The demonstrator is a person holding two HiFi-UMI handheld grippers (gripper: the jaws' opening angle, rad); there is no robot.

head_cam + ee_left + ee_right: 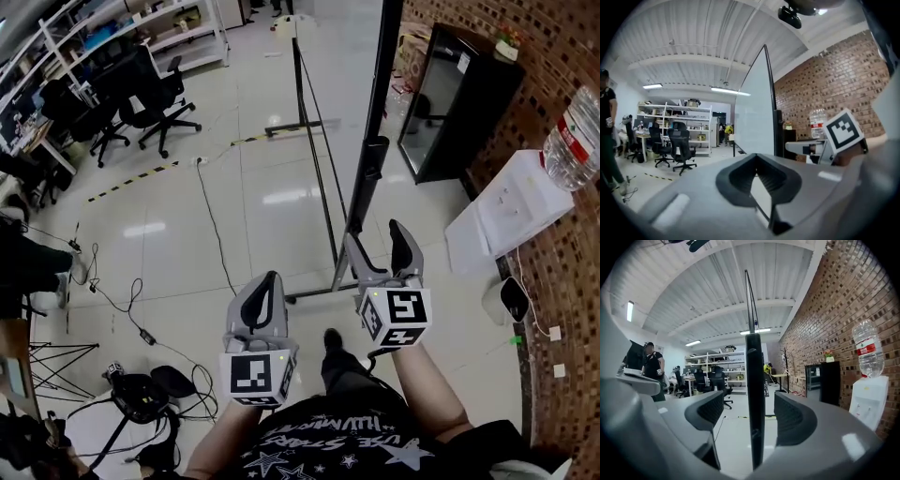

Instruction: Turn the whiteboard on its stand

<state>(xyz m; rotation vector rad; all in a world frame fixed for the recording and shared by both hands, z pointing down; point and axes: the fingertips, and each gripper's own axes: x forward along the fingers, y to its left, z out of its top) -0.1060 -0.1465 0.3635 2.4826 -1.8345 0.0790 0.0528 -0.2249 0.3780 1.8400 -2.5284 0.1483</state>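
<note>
The whiteboard (pixel 383 66) stands edge-on in front of me, a thin black-framed panel on a black stand (pixel 362 184) with a floor foot (pixel 317 292). My right gripper (pixel 373 234) is open, level, with one finger on each side of the board's edge. In the right gripper view the black edge (pixel 755 399) runs upright between the pads (pixel 712 409) with a gap on both sides. My left gripper (pixel 269 284) is shut and holds nothing, lower and to the left of the stand. From the left gripper view (pixel 756 158) the white board face (pixel 754 119) shows ahead.
A brick wall (pixel 553 281) runs along the right with a water dispenser (pixel 514 202) and a black cabinet (pixel 459 94). A second thin rack (pixel 309 122) stands behind the board. Cables (pixel 141 323) and a tripod lie at left; office chairs (pixel 141 98) farther back. A person (pixel 653 367) stands at left.
</note>
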